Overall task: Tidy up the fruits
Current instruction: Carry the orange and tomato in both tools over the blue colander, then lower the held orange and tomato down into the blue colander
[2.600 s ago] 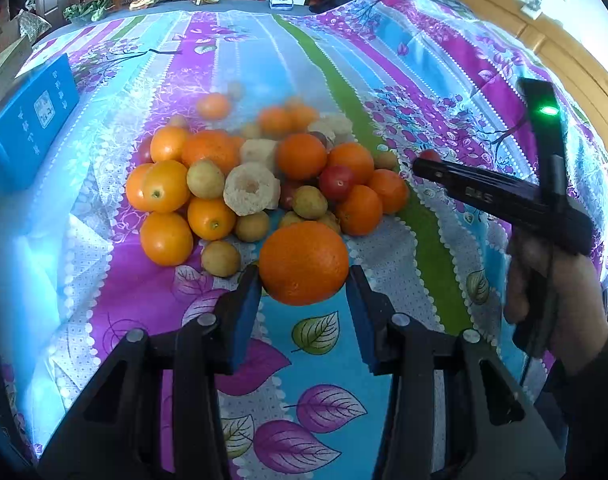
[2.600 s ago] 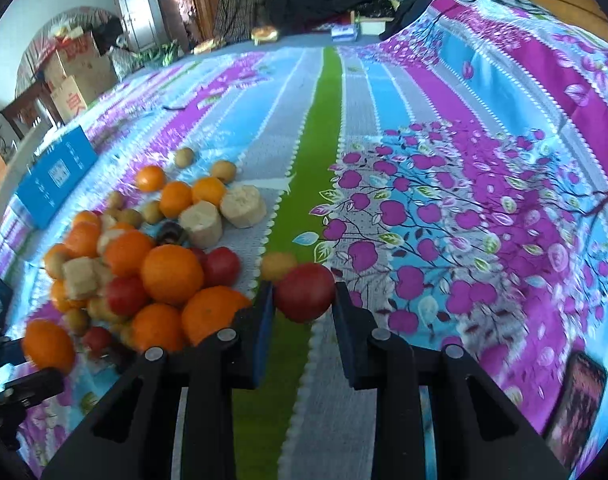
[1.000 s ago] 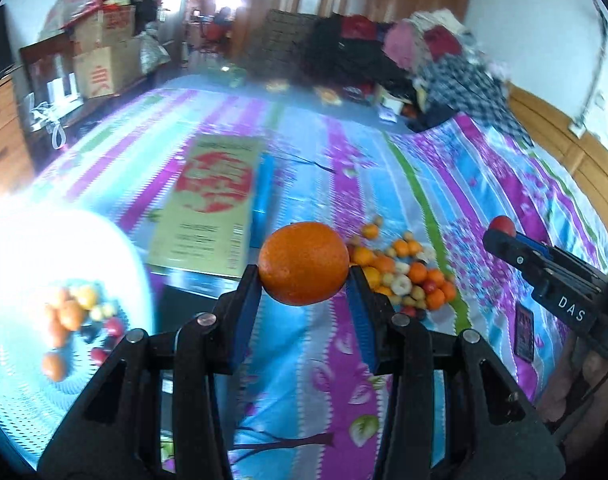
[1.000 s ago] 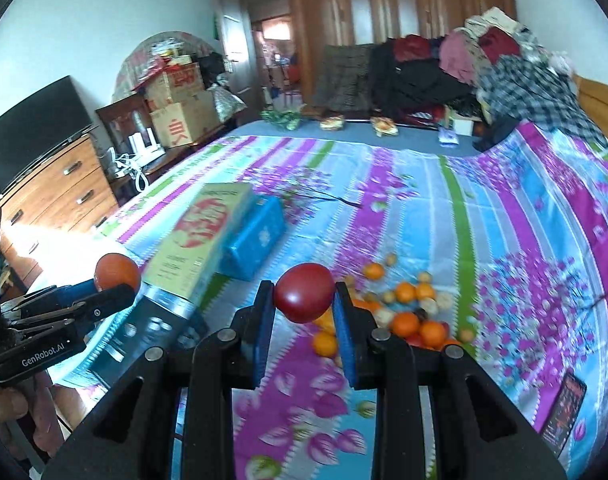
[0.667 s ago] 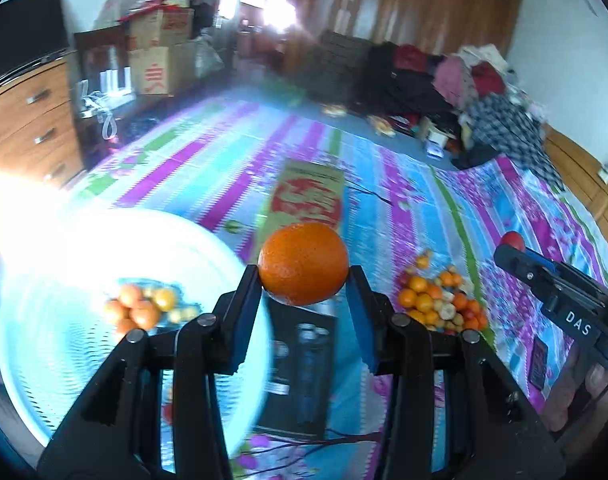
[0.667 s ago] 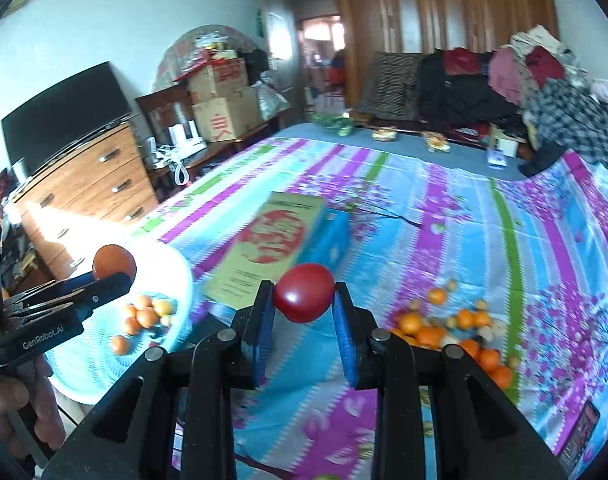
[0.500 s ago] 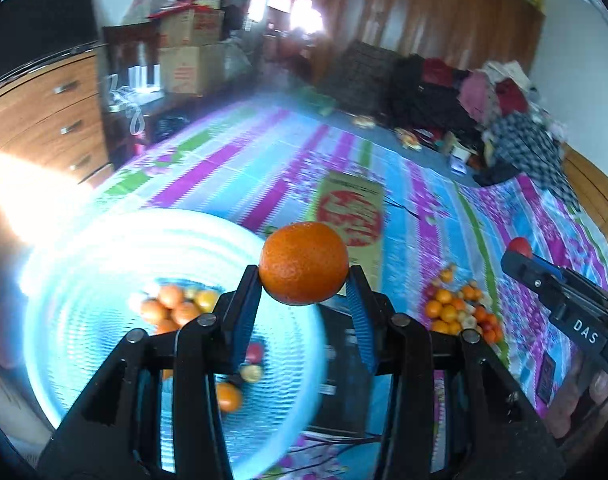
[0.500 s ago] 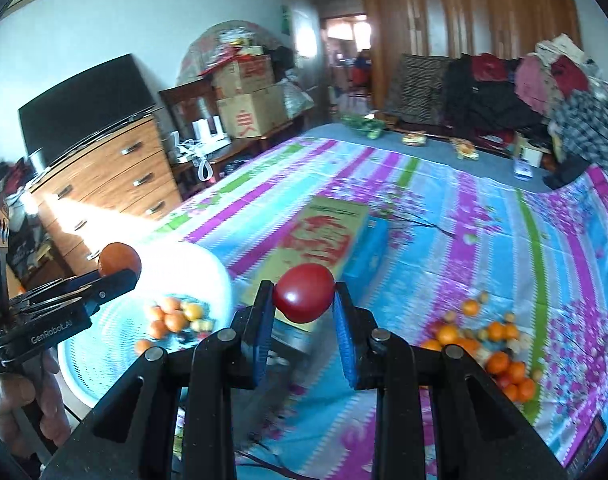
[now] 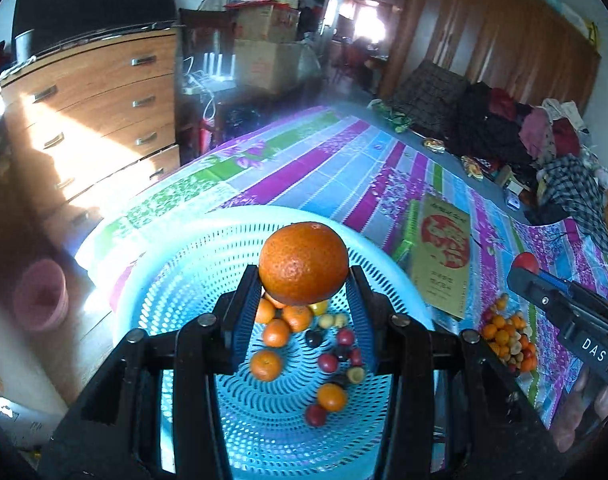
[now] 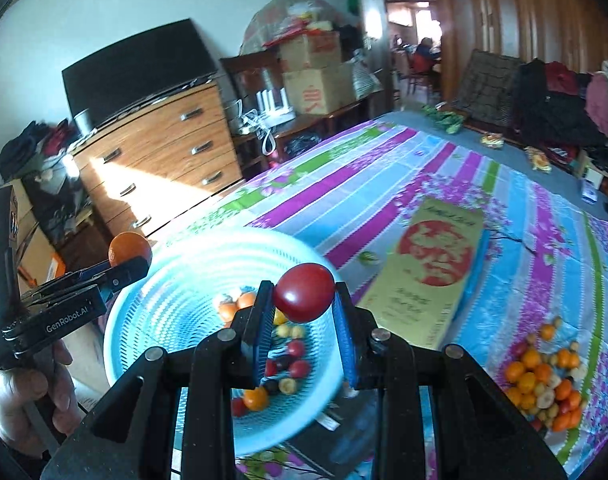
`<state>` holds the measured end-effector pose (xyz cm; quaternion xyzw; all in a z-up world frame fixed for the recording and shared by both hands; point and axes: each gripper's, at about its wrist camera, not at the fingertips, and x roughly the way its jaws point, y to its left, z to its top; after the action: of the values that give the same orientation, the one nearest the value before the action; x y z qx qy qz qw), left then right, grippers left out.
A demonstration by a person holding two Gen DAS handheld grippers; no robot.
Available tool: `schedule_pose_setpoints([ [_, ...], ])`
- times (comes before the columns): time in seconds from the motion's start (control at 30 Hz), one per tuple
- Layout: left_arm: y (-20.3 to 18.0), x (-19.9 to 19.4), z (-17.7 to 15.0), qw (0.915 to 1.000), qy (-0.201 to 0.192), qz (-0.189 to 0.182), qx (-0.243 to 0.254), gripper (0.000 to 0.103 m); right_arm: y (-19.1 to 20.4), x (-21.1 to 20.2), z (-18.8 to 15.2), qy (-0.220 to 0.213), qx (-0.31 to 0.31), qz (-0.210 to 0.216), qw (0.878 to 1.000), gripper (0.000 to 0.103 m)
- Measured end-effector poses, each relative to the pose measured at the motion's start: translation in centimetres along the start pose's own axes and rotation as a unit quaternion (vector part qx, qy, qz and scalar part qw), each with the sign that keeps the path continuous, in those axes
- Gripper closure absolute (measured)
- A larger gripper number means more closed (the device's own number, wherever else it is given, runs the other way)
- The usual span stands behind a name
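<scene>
Left gripper (image 9: pixel 304 280) pinches a big orange (image 9: pixel 303 263) between its blue pads, held above the light-blue perforated basket (image 9: pixel 176 280) — basket sits at the near-left edge of the bed, on the striped floral bedspread (image 9: pixel 323 168). Right gripper (image 10: pixel 304 300) is clamped on a red tomato-like fruit (image 10: pixel 304 286), also over the basket, near its right side. In the basket: a loose cluster of small oranges, red and dark fruits, a couple of yellow ones (image 9: pixel 300 344). Remaining fruit pile (image 10: pixel 543 376) lies well apart, on the bedspread to the far right of the basket. Between basket and pile — a flat yellow box with a red round print (image 10: pixel 431 256), lying on the bedspread. In the right wrist view a hand (image 10: pixel 20 396) grips the left tool's handle at the left edge. Wooden drawer chest (image 10: pixel 164 148) stands far left, dark TV (image 10: pixel 136 68) on top.
</scene>
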<state>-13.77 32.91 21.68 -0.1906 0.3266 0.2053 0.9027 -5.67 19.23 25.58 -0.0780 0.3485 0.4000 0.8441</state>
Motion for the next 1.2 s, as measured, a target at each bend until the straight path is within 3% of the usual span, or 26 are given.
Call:
schedule_pose_setpoints([
  [0.4, 3.4, 2.0, -1.0, 0.9988, 0.042, 0.021, -0.018, 0.059, 1.7, 5.4, -0.8, 0.064, -0.007, 0.016, 0.998, 0.07],
  [1.2, 4.5, 4.3, -2.4, 0.9947, 0.09, 0.046, 0.023, 0.059, 2.7, 8.1, -1.7, 0.096, -0.012, 0.017, 0.995, 0.07],
])
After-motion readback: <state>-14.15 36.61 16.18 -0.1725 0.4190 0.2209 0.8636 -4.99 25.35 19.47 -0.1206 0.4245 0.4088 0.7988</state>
